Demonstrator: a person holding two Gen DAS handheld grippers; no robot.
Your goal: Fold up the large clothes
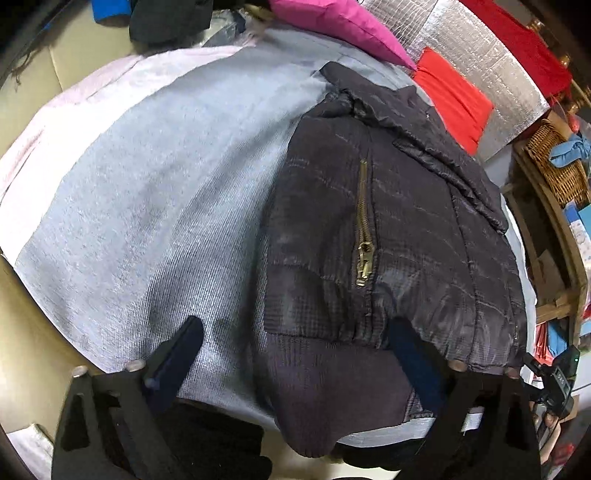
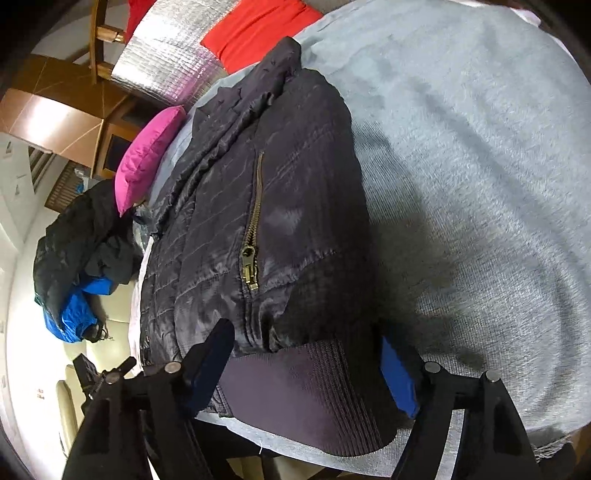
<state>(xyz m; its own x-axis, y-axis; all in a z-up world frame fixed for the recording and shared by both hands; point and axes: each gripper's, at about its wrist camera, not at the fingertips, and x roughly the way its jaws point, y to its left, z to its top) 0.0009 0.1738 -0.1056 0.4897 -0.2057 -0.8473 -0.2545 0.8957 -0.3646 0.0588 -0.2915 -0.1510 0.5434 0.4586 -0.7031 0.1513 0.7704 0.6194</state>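
Gray blanket (image 1: pixel 147 192): it covered the work surface, and your dark quilted jacket (image 1: pixel 388 229) lay flat on it, toward the right in the left wrist view.
Jacket's long axis: it ran from the ribbed hem (image 1: pixel 332 387) nearest you away to the collar (image 1: pixel 373 99), so the collar pointed at the red cushion (image 1: pixel 454 99) and the pink cushion (image 1: pixel 332 22).
Brass zipper (image 1: pixel 365 236): it ran along that same axis, its pull toward the hem.
Left gripper (image 1: pixel 295 354): you held it spread, jaws either side of the hem, with no pad pressing the cloth that I could see.
Right gripper (image 2: pixel 306 365): spread too, straddling the ribbed band from the other side.
Step in hand: I judged you were reaching for the hem to begin a fold.
Next move: it called for pinching both hem corners evenly, then carrying them toward the collar.
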